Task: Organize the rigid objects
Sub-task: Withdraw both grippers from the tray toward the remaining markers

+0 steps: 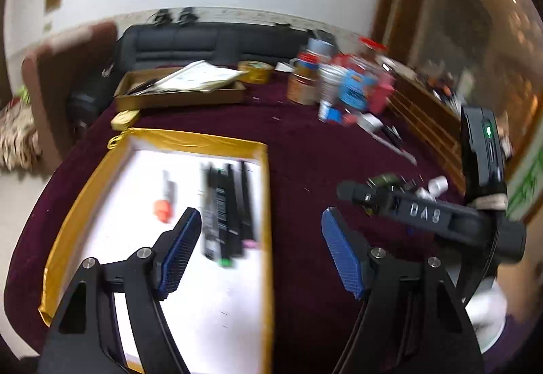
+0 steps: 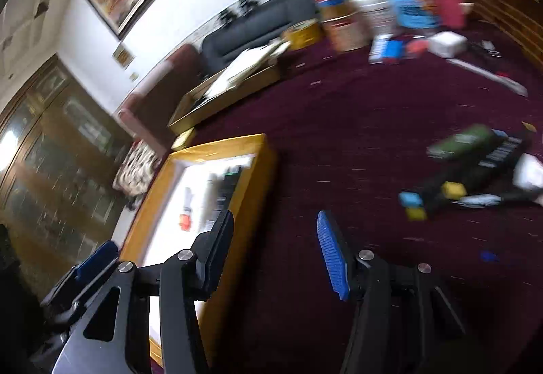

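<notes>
Maroon velvet-like cloth covers the worktop (image 1: 305, 153) under both of your claws. Your left claw (image 1: 261, 238) hangs with its blue-padded jaws spread wide and nothing between them, above the right edge of the shallow gold-rimmed tray with a white floor (image 1: 190, 139). In that tray a row of dark, long pens and markers (image 1: 225, 204) lies side by side, and a small tool with an orange end (image 1: 164, 207) lies apart to their left. Your right claw (image 2: 275, 248) also stands open and empty, over bare cloth just right of the same tray (image 2: 237, 141). Ahead and to its right, well apart from the tray, a loose heap of dark boxes, a green packet and small blue and yellow blocks (image 2: 475, 170) rests on the cloth, too blurred to sort out. Further back stand a cluster of colourful tins and cartons (image 1: 339, 78) and a second gold tray holding papers (image 1: 183, 85).
</notes>
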The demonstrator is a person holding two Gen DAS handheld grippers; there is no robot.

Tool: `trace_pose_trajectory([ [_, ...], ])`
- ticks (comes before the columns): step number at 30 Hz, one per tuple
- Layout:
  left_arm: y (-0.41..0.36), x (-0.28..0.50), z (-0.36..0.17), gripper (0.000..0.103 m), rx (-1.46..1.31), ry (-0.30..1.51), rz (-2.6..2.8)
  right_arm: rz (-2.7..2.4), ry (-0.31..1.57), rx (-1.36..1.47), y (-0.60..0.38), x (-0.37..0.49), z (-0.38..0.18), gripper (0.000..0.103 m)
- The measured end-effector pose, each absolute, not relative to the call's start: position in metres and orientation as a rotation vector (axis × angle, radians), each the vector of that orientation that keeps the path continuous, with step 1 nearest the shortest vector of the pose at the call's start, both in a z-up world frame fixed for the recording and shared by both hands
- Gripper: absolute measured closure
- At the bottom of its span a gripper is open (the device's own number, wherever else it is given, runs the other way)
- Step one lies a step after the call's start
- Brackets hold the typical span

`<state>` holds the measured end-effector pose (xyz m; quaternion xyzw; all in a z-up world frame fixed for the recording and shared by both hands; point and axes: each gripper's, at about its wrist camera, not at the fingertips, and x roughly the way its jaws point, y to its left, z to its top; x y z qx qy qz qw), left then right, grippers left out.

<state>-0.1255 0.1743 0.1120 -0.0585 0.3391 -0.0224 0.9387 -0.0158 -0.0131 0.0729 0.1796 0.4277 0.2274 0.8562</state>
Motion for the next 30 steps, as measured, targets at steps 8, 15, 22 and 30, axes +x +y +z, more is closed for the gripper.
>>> trace_pose_trajectory([
  [8,0.103,-0.139,0.101,0.03,0.018,0.722,-0.055,0.333,0.858,0.458,-0.108,-0.029,0.067,0.056],
  [15,0.076,-0.14,0.094,0.03,0.103,0.746,-0.034,0.295,0.849,0.516,-0.156,-0.036,0.058,0.056],
  [22,0.073,-0.139,0.077,0.03,0.121,0.804,-0.026,0.265,0.891,0.555,-0.175,-0.034,0.038,0.056],
  [30,0.072,-0.138,0.071,0.03,0.129,0.826,-0.03,0.241,0.901,0.565,-0.187,-0.035,0.035,0.056],
])
